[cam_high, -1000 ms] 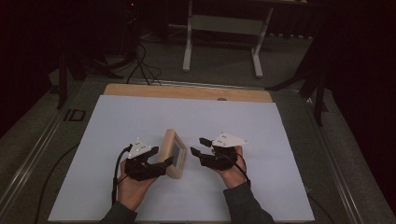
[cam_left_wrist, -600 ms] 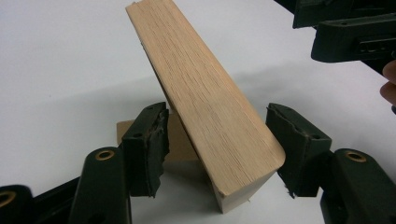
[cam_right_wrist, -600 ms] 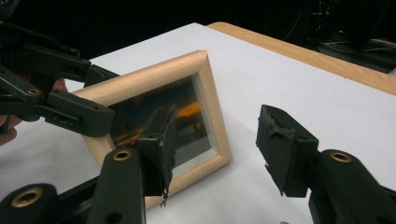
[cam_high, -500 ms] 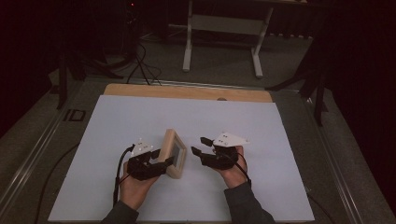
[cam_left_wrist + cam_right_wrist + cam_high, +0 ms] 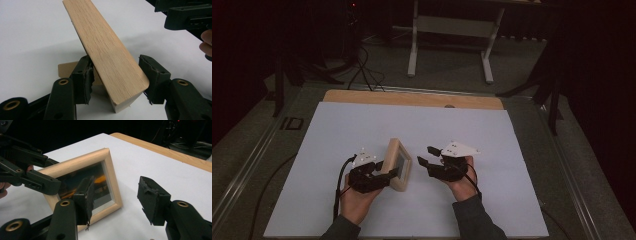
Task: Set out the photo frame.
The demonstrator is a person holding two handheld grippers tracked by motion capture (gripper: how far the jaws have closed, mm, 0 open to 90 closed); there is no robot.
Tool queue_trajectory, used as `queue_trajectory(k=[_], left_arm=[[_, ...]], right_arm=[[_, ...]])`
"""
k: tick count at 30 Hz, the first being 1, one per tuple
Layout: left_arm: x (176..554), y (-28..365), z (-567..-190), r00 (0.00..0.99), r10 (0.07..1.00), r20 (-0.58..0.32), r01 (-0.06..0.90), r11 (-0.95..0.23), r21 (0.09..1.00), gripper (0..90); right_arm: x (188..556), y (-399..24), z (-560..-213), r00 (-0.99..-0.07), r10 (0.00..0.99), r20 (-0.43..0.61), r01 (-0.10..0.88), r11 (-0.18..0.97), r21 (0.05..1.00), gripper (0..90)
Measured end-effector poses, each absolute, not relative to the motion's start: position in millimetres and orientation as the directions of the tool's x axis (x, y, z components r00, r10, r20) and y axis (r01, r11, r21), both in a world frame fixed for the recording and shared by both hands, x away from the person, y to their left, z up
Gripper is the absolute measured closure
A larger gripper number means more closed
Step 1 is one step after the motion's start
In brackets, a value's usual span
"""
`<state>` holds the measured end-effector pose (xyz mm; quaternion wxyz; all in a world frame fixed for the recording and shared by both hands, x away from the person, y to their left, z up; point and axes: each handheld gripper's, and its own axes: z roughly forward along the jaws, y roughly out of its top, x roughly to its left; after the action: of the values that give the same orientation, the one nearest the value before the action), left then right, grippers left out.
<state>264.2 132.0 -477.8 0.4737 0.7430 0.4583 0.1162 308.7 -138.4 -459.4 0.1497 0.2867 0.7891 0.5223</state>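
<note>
Black jaws of my left hand-held gripper (image 5: 116, 75) straddle the edge of the wooden picture frame (image 5: 107, 52); they have just been closing in. The left pad seems to meet the wood, while the right pad sits just beside it, so I can't call it a firm clamp. Seen from above, that left hand-held gripper (image 5: 382, 175) sits at the frame's (image 5: 398, 165) left side. It stands tilted on the white table (image 5: 362, 125), glass toward my right hand-held gripper (image 5: 428, 156), whose jaws (image 5: 115, 195) gape with nothing between them, near the frame (image 5: 110, 170) but apart.
</note>
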Motion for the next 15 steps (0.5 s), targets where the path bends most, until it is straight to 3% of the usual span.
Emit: queue_trajectory(k=[15], left_arm=[[264.3,132.2,-477.7,0.555,0.789,-0.266,0.574,-0.131,0.809,49.2]], right_arm=[[309.2,-141.7,-457.3,-0.786,0.615,0.063,0.291,0.278,0.915,46.5]])
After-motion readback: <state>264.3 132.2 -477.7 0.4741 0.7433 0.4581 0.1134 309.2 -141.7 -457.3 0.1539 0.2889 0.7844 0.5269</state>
